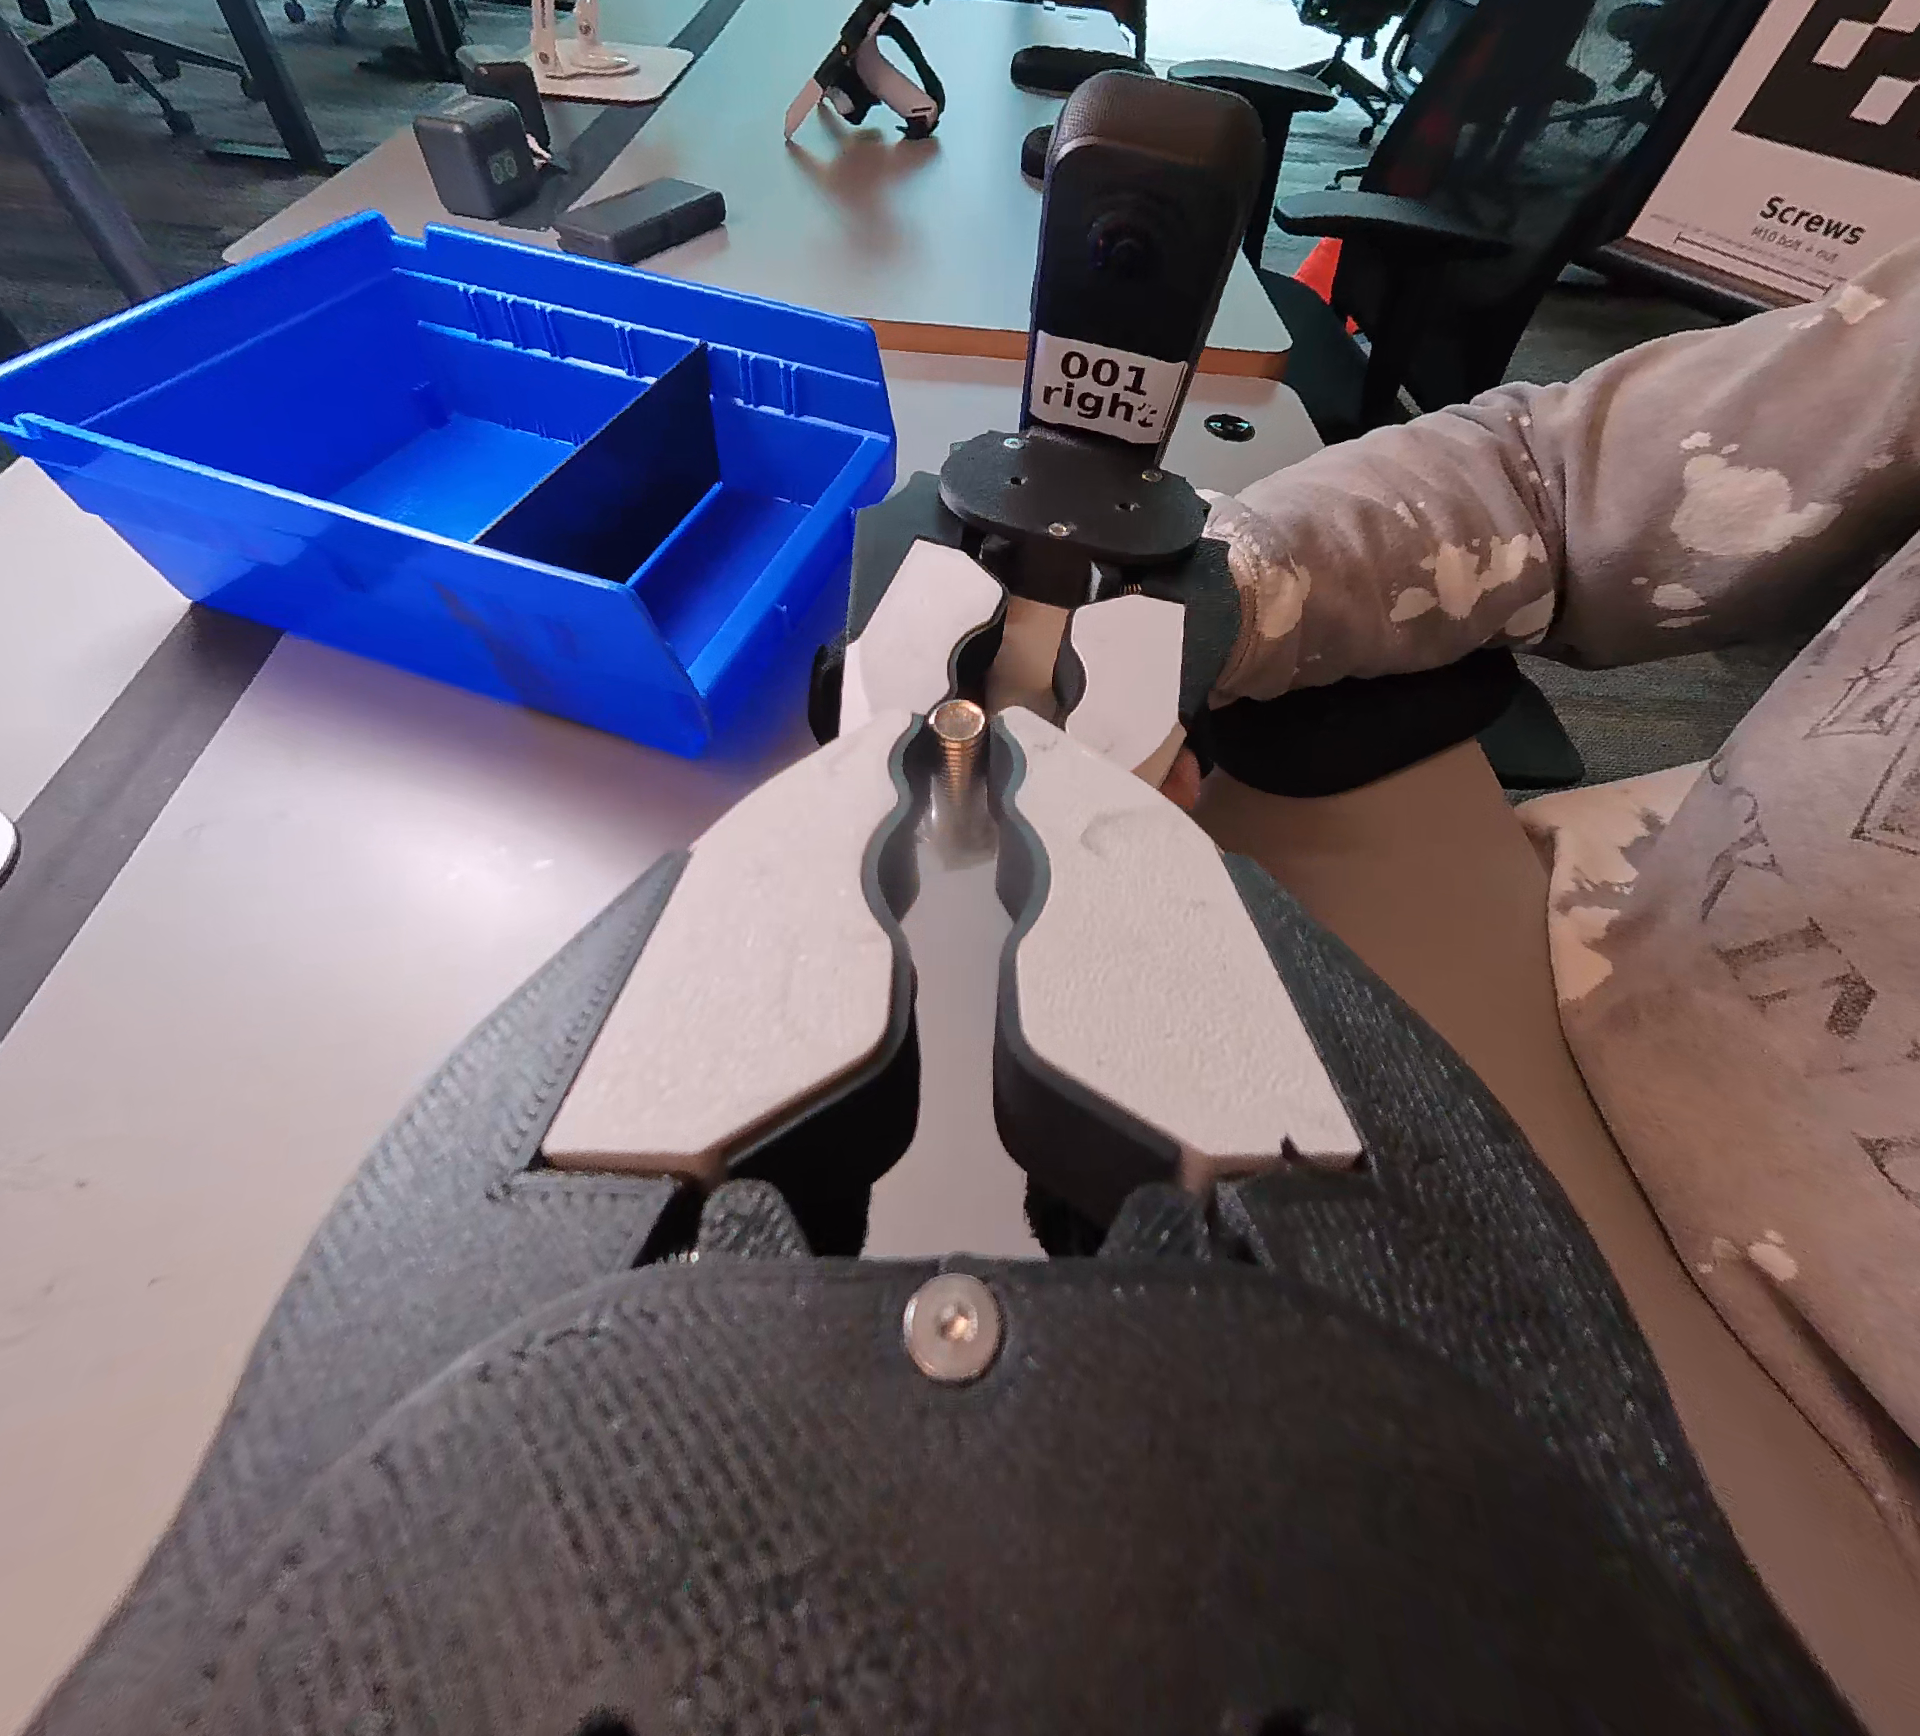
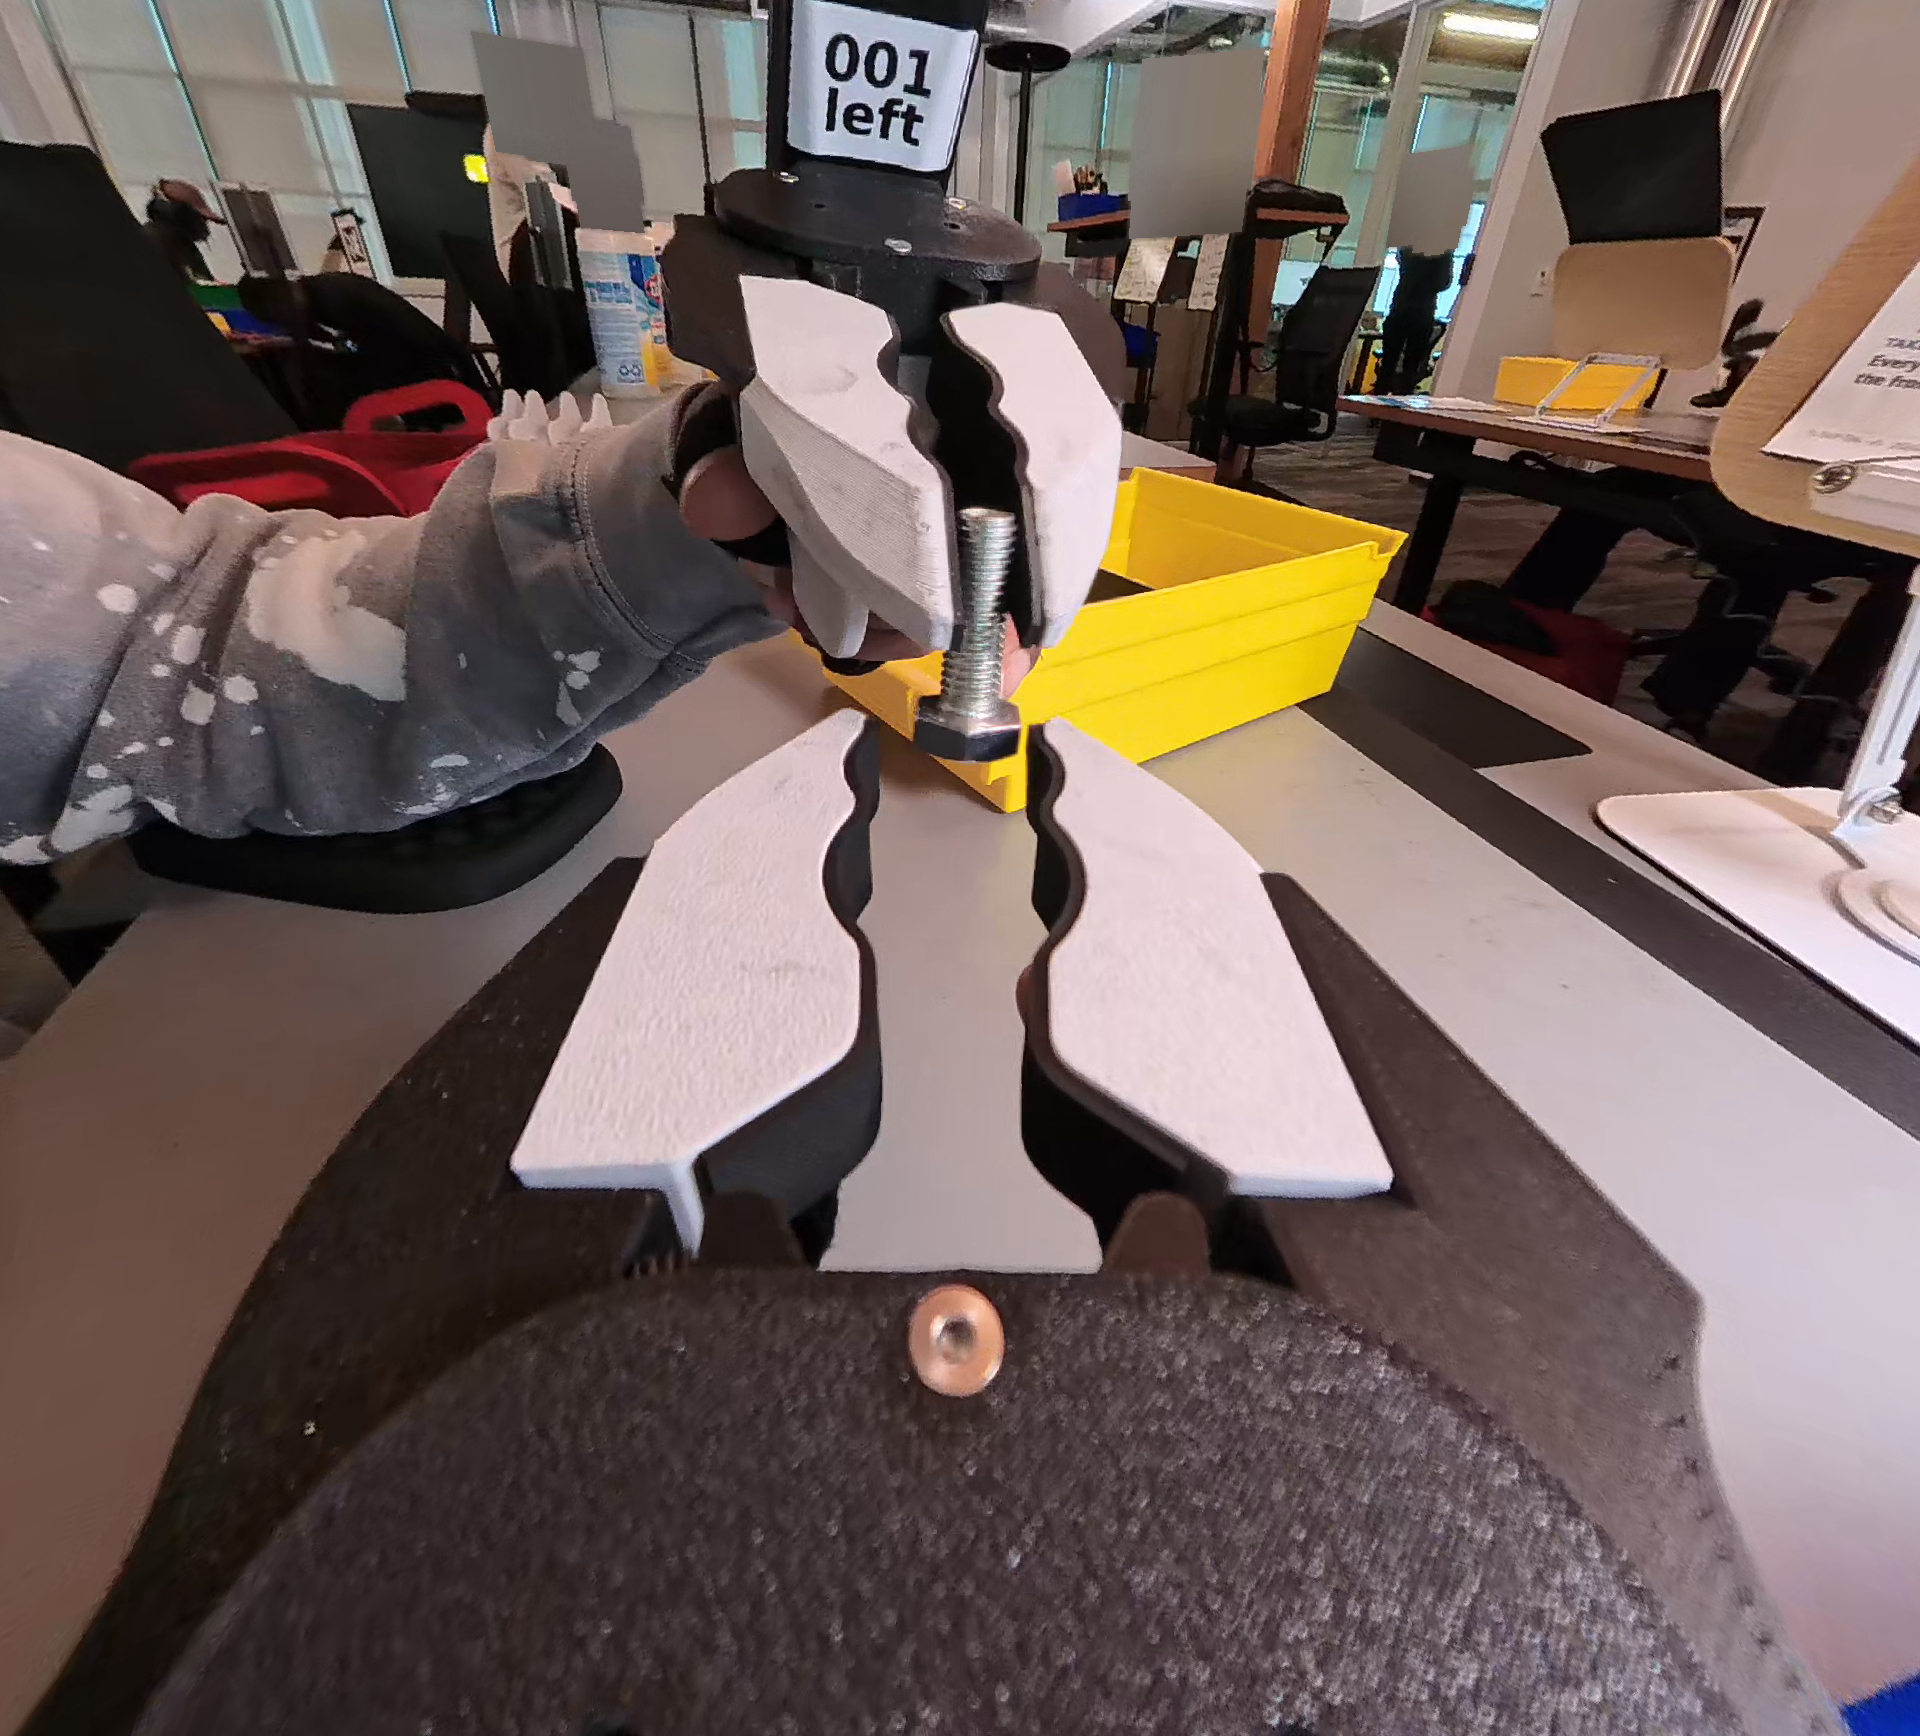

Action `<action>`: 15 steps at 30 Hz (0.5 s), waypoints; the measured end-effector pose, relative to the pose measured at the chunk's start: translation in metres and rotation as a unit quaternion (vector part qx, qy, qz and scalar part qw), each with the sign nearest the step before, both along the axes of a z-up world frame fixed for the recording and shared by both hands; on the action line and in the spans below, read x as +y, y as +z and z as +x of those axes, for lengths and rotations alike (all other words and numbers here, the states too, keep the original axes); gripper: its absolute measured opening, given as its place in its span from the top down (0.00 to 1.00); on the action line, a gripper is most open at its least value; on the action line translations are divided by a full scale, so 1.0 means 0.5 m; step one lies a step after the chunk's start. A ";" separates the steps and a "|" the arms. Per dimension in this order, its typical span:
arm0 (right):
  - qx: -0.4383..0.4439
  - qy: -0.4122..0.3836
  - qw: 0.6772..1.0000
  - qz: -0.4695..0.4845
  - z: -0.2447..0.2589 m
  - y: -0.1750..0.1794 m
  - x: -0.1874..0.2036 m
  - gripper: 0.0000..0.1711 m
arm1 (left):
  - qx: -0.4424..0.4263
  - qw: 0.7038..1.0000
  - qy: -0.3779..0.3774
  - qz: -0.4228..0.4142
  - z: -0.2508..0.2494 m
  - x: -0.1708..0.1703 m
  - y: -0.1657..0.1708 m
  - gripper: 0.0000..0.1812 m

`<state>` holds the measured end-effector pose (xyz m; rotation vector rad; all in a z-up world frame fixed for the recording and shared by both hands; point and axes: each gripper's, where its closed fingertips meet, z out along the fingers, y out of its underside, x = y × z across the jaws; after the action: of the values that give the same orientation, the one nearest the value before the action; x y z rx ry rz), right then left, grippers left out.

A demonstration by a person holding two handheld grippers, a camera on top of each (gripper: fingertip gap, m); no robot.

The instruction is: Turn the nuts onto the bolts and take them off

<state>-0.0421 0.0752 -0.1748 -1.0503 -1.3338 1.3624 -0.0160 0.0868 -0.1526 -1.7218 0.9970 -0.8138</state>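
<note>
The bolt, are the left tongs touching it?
Touching. The right wrist view shows the left tongs clamped on the bolt along its threaded shaft.

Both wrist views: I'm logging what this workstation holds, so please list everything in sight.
Threaded silver steel bolt with hex head: one, silver, clamped by its shank in the left gripper, head toward the right gripper.
Blue plastic bin with a dark divider: one, blue, on the table left of the grippers; nothing visible inside.
Yellow plastic bin: one, yellow, on the table behind the bolt.
Grey table: one, grey with dark strips.
Nuts: none visible.
Black office chairs: several, background.
Left gripper: white fingers, shut on the bolt.
Right gripper: white fingers, open just below the bolt head.
</note>
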 end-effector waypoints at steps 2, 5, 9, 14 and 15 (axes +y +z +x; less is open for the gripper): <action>0.000 -0.008 1.000 -0.001 -0.001 -0.002 0.004 0.85 | -0.004 1.000 0.004 -0.003 0.001 0.004 -0.001 0.94; 0.006 -0.025 1.000 -0.003 -0.001 0.001 0.014 0.86 | -0.006 1.000 0.021 -0.002 0.001 0.015 -0.002 0.94; 0.004 -0.031 0.999 -0.013 0.001 0.000 0.023 0.89 | -0.006 1.000 0.027 -0.001 0.004 0.019 -0.004 0.95; 0.003 -0.028 0.999 -0.028 0.002 0.002 0.023 0.89 | -0.009 0.999 0.034 0.001 0.007 0.021 0.000 0.95; 0.004 -0.026 0.999 -0.032 0.003 0.004 0.022 0.89 | -0.012 0.999 0.034 0.002 0.008 0.020 0.002 0.95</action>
<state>-0.0405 0.0865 -0.1731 -1.1135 -1.2557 1.3755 -0.0120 0.0968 -0.1513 -1.7304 0.9177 -0.7864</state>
